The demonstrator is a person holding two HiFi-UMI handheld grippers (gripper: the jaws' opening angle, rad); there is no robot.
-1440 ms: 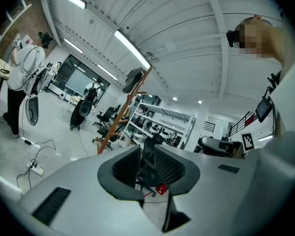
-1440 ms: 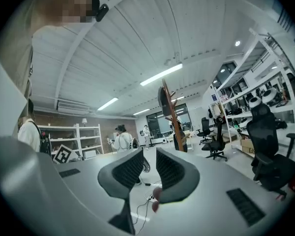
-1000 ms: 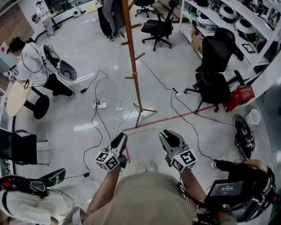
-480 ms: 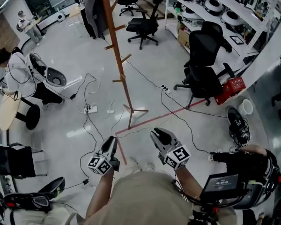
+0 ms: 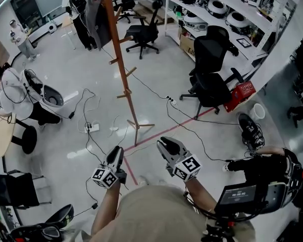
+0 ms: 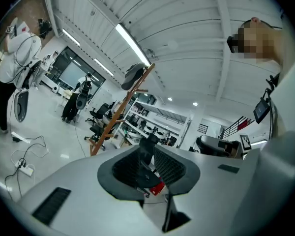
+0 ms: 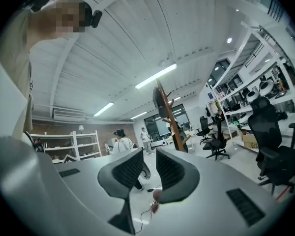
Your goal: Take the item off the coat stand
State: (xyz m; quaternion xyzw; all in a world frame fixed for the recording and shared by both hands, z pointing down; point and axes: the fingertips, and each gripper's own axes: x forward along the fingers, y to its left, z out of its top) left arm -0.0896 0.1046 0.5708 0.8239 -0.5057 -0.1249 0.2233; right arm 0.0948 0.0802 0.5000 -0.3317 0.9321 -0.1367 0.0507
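**A:** How far along is this?

**B:** Barely begun, I'd say. Lower left of centre in the head view, the left claw (image 5: 116,152) is held level. Its jaws are a little apart with nothing between them.

**A:** And the thing to fetch?

**B:** A dark item (image 6: 134,75) hangs at the very top of the wooden coat stand (image 5: 122,69). The stand rises from its feet at mid-frame toward the upper left of centre. It is well apart from both claws, with open floor (image 5: 156,84) in between.

**A:** The other claw?

**B:** Just right of centre, the right claw (image 5: 164,144) is likewise spread a little and empty, and it points toward the stand.

**A:** So what's left?

**B:** All of it, by my reckoning: close the distance, reach up, pinch the item and lift it clear of the stand.
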